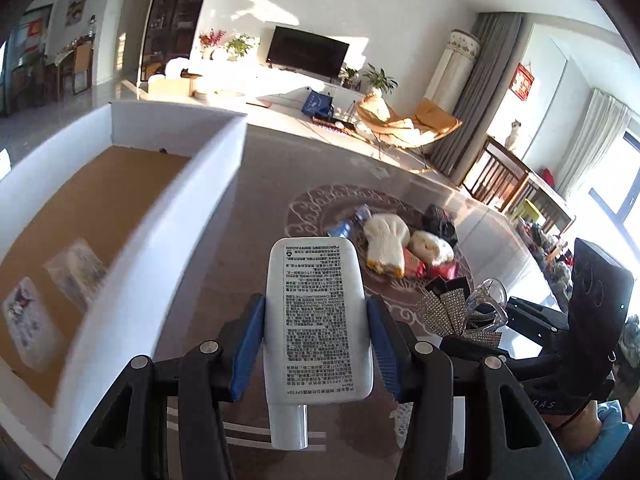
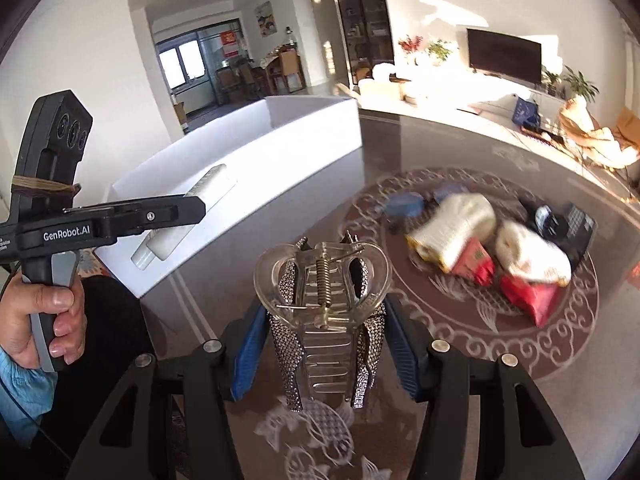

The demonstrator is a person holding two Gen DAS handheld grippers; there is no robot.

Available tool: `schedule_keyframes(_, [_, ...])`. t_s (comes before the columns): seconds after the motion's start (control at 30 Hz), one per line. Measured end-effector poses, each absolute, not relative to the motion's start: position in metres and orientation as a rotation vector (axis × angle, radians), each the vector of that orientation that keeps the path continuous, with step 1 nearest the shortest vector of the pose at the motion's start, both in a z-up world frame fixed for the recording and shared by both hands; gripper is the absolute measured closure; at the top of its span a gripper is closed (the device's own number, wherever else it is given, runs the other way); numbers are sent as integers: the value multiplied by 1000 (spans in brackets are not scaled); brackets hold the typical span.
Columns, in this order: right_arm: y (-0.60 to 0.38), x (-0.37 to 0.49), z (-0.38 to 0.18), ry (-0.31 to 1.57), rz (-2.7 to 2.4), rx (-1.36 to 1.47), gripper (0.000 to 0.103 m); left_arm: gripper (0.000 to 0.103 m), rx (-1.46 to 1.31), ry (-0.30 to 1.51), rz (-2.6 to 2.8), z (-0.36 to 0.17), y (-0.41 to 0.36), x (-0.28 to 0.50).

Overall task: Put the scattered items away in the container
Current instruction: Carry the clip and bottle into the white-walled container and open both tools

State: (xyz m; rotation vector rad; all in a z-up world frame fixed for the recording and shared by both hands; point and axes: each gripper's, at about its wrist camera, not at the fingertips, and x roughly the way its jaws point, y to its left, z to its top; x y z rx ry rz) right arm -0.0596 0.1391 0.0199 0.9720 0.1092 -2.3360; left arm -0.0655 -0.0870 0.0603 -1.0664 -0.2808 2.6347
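My left gripper is shut on a white lotion tube with printed text, held above the table just right of the white box. The box has a brown floor with two small packets in it. My right gripper is shut on a clear hair claw clip with rhinestone trim, held above the table. The clip also shows in the left wrist view. The left gripper and tube show in the right wrist view, beside the box.
On the round patterned mat lie white knitted gloves, red packets, a blue item and a dark item. The dark glass table edge runs behind, with a living room beyond.
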Motion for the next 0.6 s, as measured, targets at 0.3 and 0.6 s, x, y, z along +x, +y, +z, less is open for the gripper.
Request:
schedule_keyframes(0.3, [-51, -123, 78, 281, -2139, 836, 46, 52, -1130, -373, 2923, 91, -262, -102])
schedule_keyframes(0.6, [-182, -220, 40, 401, -2142, 978, 46, 52, -1418, -469, 2888, 47, -339, -167])
